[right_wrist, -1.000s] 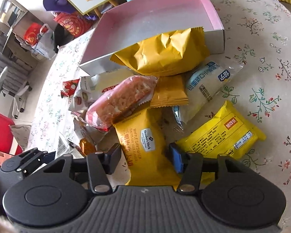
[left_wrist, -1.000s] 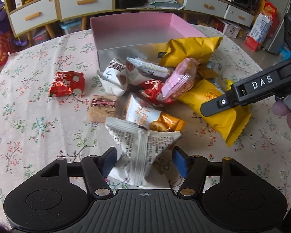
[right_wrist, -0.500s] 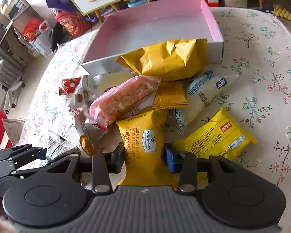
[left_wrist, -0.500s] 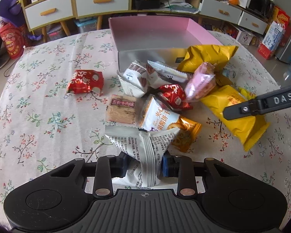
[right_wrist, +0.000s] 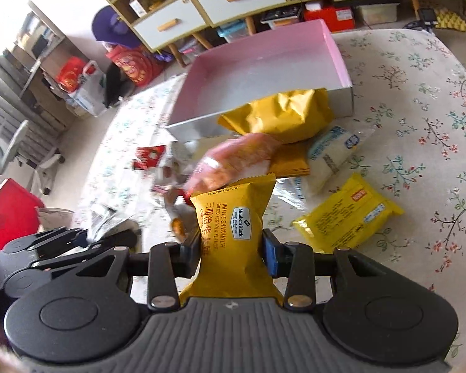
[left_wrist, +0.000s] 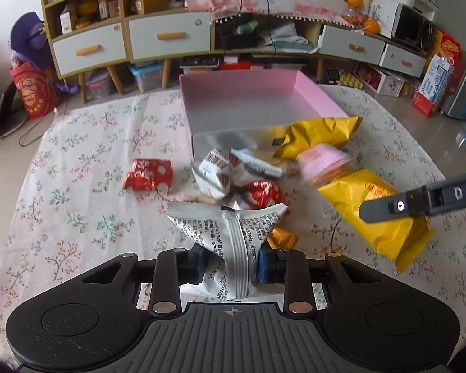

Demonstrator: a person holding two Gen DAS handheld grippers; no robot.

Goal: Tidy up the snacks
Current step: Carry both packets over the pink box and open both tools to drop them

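My left gripper (left_wrist: 231, 262) is shut on a white printed snack packet (left_wrist: 230, 236), lifted off the floral tablecloth. My right gripper (right_wrist: 231, 248) is shut on a yellow waffle sandwich packet (right_wrist: 233, 217), also raised; in the left wrist view that packet (left_wrist: 376, 211) hangs at the right under the right gripper's finger (left_wrist: 419, 202). A pile of snacks lies in front of an open pink box (left_wrist: 248, 105) (right_wrist: 264, 71): a pink packet (right_wrist: 233, 161), a large yellow bag (right_wrist: 282, 115), white packets (left_wrist: 214, 171), a red packet (left_wrist: 261, 194).
A red packet (left_wrist: 149, 174) lies alone left of the pile. A bright yellow packet (right_wrist: 344, 214) and a white-blue packet (right_wrist: 332, 149) lie right of the pile. Cabinets with drawers (left_wrist: 167, 35) stand behind the table (left_wrist: 77, 217).
Both grippers closed on their packets and rose, lifting the white packet and the yellow waffle packet off the table. The pink packet shifted as the yellow one came up.
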